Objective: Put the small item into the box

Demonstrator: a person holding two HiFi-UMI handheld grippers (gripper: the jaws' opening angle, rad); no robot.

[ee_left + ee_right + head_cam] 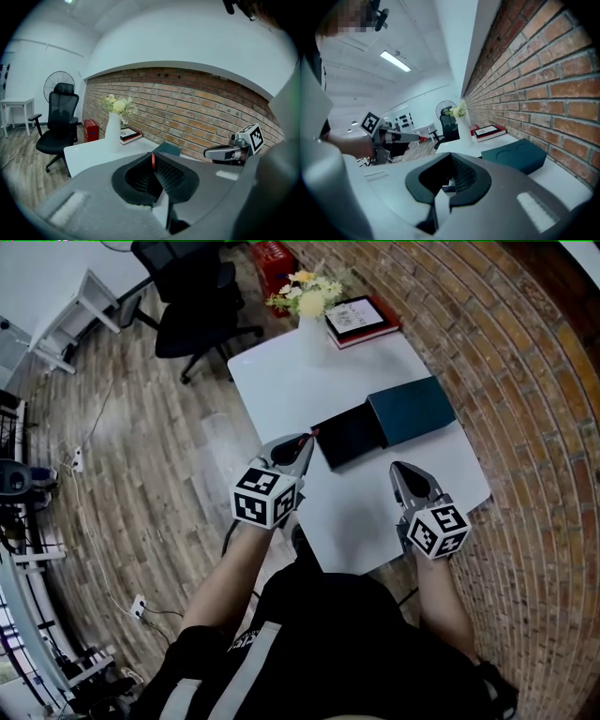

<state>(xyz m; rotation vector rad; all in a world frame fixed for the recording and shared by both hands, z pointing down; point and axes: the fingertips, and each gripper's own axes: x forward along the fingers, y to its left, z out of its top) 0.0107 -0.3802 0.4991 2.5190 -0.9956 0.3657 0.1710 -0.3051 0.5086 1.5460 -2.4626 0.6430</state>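
L gripper [307,441], clenched on the small red item [153,161] just beside the open box [349,435] on the desk [281,381], should go over it & release low; R gripper [402,474] closed, empty.

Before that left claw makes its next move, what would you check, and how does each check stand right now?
1. Small red item gripped by the left claw: ok, the jaws are shut on it.
2. Dark box open: ok, the teal lid lies beside it.
3. Item over the opening: not ok, it is only at the box's left corner in the head view.
4. Box inside free of other things: cannot tell, too dark.
5. Right claw out of the way: ok, shut, empty, over the white table to the right of the box.
6. Vase of flowers clear: ok, at the table's far end.
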